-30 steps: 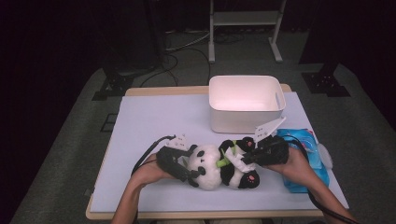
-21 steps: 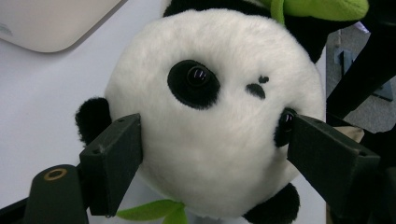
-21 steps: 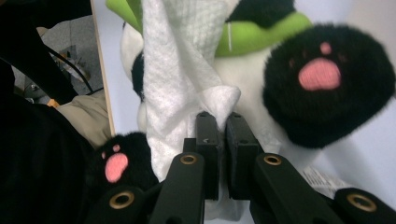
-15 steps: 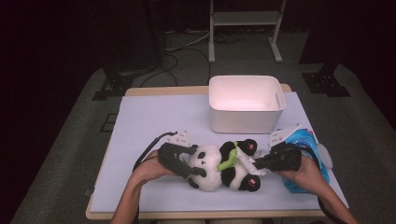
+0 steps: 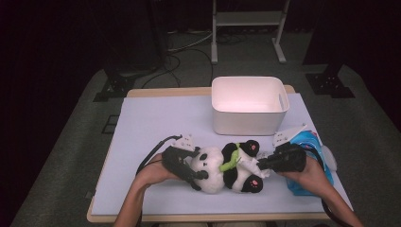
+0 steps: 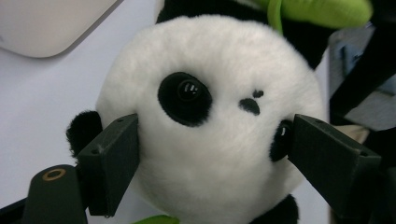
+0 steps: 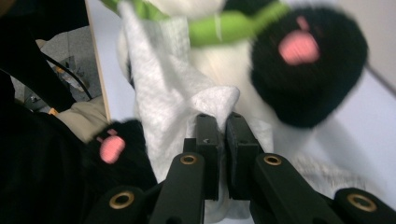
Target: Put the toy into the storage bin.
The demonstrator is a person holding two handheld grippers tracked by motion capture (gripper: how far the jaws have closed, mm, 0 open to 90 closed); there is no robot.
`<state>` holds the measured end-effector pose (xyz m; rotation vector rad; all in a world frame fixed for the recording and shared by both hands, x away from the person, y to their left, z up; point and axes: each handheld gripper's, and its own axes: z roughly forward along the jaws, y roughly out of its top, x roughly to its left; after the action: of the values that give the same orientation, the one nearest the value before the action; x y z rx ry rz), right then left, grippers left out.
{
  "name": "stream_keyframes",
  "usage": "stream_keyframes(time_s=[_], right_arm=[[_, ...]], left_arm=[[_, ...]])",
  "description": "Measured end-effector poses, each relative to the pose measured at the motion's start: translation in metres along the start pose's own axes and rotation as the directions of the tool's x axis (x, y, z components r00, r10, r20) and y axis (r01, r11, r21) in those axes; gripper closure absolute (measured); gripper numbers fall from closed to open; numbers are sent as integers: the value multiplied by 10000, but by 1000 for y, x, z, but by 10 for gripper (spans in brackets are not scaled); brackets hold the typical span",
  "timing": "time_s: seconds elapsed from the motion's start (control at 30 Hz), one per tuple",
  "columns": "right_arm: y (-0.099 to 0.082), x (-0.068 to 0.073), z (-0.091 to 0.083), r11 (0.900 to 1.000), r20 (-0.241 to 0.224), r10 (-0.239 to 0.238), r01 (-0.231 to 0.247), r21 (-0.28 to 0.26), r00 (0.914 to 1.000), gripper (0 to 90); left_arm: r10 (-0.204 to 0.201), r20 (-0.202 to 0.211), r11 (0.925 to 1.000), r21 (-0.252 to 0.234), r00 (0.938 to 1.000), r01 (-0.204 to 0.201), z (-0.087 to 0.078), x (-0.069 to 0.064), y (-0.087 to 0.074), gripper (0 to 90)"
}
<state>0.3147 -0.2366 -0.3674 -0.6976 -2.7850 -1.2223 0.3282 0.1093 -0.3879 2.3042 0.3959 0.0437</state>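
Note:
A black-and-white panda plush [image 5: 222,171] with a green strip [image 5: 230,162] across its chest lies on its back on the pale table [image 5: 156,123]. My left gripper [image 5: 199,165] is shut on the panda's head [image 6: 210,130], one pad [image 6: 112,163] against each side of it. My right gripper [image 5: 261,165] is at the panda's feet, between two black paws with pink soles [image 7: 299,46]. Its jaws are shut on a fold of white fleecy cloth [image 7: 187,93] that lies over the panda's lower body.
A white open bin [image 5: 249,106] stands just behind the panda. A blue packet [image 5: 309,142] lies at the right, under and behind my right hand. The table's front edge is close to both forearms.
My right gripper has drawn to the right, away from the panda's belly toward its feet. The left gripper has stayed on the head.

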Motion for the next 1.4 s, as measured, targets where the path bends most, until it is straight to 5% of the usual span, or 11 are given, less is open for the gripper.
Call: stream_keyframes(time_s=[0.17, 0.33, 0.8, 1.0, 1.1, 1.17, 1.33, 1.4], right_arm=[[23, 9, 4, 9986, -165, -522, 521, -79, 9985, 851], [37, 21, 17, 9927, -267, -1125, 1135, 418, 9933, 824], [26, 40, 19, 9713, 54, -2085, 2064, 1178, 9780, 589], [27, 52, 35, 9519, 728, -2907, 2807, 1226, 9541, 584], [27, 60, 39, 9305, 1285, -3524, 3323, 1542, 9270, 734], [28, 59, 38, 9329, 1307, -3453, 3248, 1552, 9293, 768], [27, 46, 25, 9617, 923, -2594, 2484, 1160, 9613, 824], [26, 44, 24, 9638, 930, -2526, 2420, 1122, 9631, 824]], left_arm=[[-26, 42, 10000, -45, 10000, 27, -2, 1, 0, 173], [-50, 39, 10000, -47, 10000, 50, -2, 1, 0, 173], [-159, 37, 9998, -87, 9999, 160, 0, -1, 1, 174], [-111, 33, 9999, 2, 9999, 111, 0, -1, 2, 179], [-90, 25, 10000, -8, 10000, 90, 0, -1, 1, 179], [-105, 12, 9999, -7, 9999, 105, 0, -1, 2, 179], [-222, 1, 9998, -19, 9998, 222, 0, -1, 2, 180], [-207, 6, 9998, -37, 9998, 207, 0, 0, 1, 180]])
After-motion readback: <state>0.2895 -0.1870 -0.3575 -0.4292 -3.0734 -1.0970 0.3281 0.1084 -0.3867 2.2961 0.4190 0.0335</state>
